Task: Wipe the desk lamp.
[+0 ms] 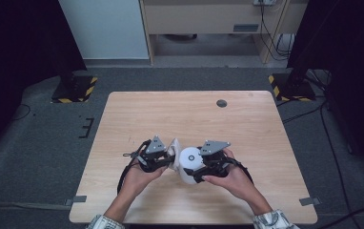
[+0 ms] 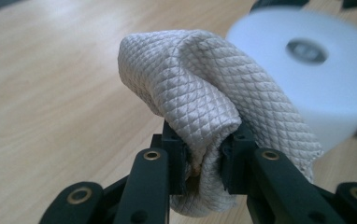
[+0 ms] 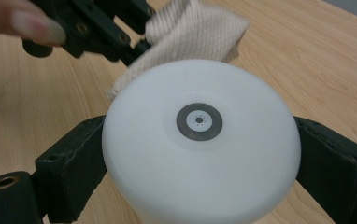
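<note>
A cloth [image 2: 200,93] of pale woven fabric with a quilted diamond texture, matt and soft. A white cylinder [image 3: 202,140] of smooth, matt plastic with a small grey metal-looking ring on its flat end. The table [image 1: 180,112] is light wood grain, smooth, faintly satin. The jaws are matt black.

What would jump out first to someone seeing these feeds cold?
Near the front middle of the wooden table, a white round cylinder with a small grey disc on its flat face sits clamped between the jaws of the right gripper. Right beside it, the left gripper is shut on a bunched, quilted beige cloth, held up against the cylinder's side.
</note>
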A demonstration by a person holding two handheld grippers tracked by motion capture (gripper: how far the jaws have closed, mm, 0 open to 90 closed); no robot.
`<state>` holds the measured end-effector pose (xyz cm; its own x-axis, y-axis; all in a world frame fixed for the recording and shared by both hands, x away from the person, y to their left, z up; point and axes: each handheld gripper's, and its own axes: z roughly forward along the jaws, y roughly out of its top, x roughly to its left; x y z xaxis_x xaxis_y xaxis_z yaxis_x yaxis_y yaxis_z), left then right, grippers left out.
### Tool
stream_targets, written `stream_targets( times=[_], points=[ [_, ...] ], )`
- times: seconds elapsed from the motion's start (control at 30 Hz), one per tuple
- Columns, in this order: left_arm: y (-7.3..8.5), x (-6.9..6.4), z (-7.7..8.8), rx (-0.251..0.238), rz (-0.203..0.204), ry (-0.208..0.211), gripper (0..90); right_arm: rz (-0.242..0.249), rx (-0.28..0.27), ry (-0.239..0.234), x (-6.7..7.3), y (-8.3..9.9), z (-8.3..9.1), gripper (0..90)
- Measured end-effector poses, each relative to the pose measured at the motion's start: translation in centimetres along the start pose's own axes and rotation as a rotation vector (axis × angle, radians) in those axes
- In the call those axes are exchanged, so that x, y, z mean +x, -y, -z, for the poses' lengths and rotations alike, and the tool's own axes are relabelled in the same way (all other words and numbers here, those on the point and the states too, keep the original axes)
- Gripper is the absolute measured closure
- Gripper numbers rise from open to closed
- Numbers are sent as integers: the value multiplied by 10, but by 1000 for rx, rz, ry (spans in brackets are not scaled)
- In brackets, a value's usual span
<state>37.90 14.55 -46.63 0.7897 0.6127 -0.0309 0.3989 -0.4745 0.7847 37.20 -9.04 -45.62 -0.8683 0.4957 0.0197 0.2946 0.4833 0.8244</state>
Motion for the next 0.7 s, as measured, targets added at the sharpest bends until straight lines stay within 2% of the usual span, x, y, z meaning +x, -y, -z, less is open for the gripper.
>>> stream_targets(
  times=[0.17,0.23,0.3,0.5,0.6,0.7],
  points=[
    [10,-2,-7,55,-14,13,744,0,2,0,0,0,0,93],
    [10,-2,-5,56,-22,15,744,0,2,0,0,0,0,93],
    [7,-2,-2,43,-23,16,744,2,2,0,0,0,0,93],
    [-10,1,12,-38,-17,-1,744,4,4,-4,1,-1,-1,93],
    [-11,2,8,-33,-23,-8,744,4,3,-4,1,-1,-1,93],
    [-7,3,1,5,-32,-9,744,4,5,-3,2,-1,-1,93]
  ],
)
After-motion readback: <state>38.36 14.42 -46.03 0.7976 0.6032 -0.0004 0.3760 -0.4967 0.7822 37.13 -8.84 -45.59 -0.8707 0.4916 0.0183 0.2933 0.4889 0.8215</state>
